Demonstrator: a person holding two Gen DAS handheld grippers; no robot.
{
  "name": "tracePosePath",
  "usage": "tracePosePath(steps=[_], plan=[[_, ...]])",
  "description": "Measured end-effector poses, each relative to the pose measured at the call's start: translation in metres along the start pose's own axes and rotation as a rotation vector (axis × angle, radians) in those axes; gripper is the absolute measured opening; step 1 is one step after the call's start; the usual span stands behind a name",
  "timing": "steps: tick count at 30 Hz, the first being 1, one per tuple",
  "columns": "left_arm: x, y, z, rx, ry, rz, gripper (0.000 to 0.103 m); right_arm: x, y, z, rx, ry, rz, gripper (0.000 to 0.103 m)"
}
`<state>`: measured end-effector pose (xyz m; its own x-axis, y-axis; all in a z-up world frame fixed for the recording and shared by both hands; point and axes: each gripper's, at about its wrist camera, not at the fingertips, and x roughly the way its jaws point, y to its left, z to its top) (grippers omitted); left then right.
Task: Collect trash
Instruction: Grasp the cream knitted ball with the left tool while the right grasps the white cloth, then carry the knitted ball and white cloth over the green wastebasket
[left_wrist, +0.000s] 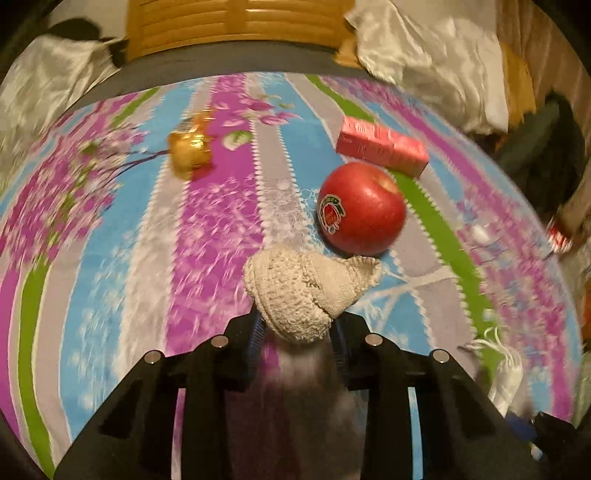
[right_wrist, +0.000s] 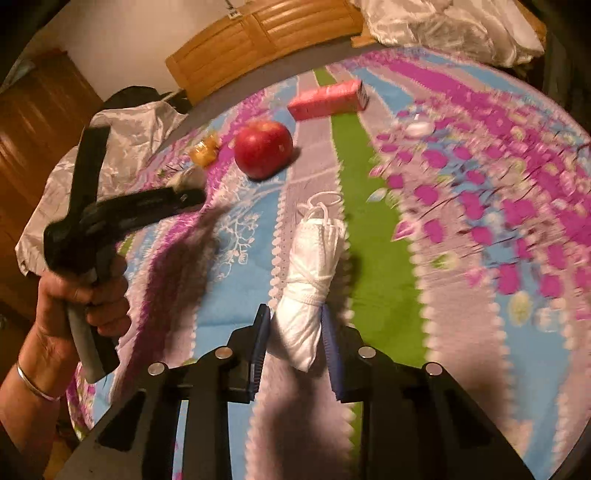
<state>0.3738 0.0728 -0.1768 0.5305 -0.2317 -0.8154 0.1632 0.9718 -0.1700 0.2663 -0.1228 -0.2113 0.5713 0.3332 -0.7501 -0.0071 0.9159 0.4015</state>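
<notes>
Rolled white face mask (right_wrist: 308, 295) points forward, lengthwise between my right gripper's (right_wrist: 295, 332) clamped fingers; my left gripper (left_wrist: 297, 328) pinches a beige knitted wad (left_wrist: 295, 291).

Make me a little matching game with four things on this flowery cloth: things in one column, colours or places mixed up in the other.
Things:
1. apple
2. carton
3. beige knitted piece
4. rolled white mask

Descriptions:
A. pink
B. held in the right gripper
C. red, with a sticker
D. held in the left gripper

Pairs: 1-C, 2-A, 3-D, 4-B
</notes>
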Motion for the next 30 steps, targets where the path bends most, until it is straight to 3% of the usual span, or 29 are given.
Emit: tracePosePath(steps=[4,8,17,21,30], plan=[[-0.039,-0.012,-0.024,-0.004,-0.041,0.026,0.031,-0.044,-0.015,-0.002,-0.005,-0.034,0.002,0.030],[-0.071,-0.048,-0.046,0.026,-0.055,0.037,0.031,-0.092,-0.037,-0.005,0.025,-0.085,-0.005,0.030],[-0.118,-0.186,-0.069,0.270,-0.115,-0.002,0.031,-0.207,-0.089,-0.028,0.049,-0.211,-0.099,0.030],[-0.130,-0.253,-0.073,0.372,-0.150,-0.043,0.031,-0.266,-0.127,-0.041,0.095,-0.289,-0.171,0.030],[-0.153,-0.417,-0.090,0.609,-0.200,-0.209,0.031,-0.408,-0.227,-0.082,0.184,-0.464,-0.467,0.030]])
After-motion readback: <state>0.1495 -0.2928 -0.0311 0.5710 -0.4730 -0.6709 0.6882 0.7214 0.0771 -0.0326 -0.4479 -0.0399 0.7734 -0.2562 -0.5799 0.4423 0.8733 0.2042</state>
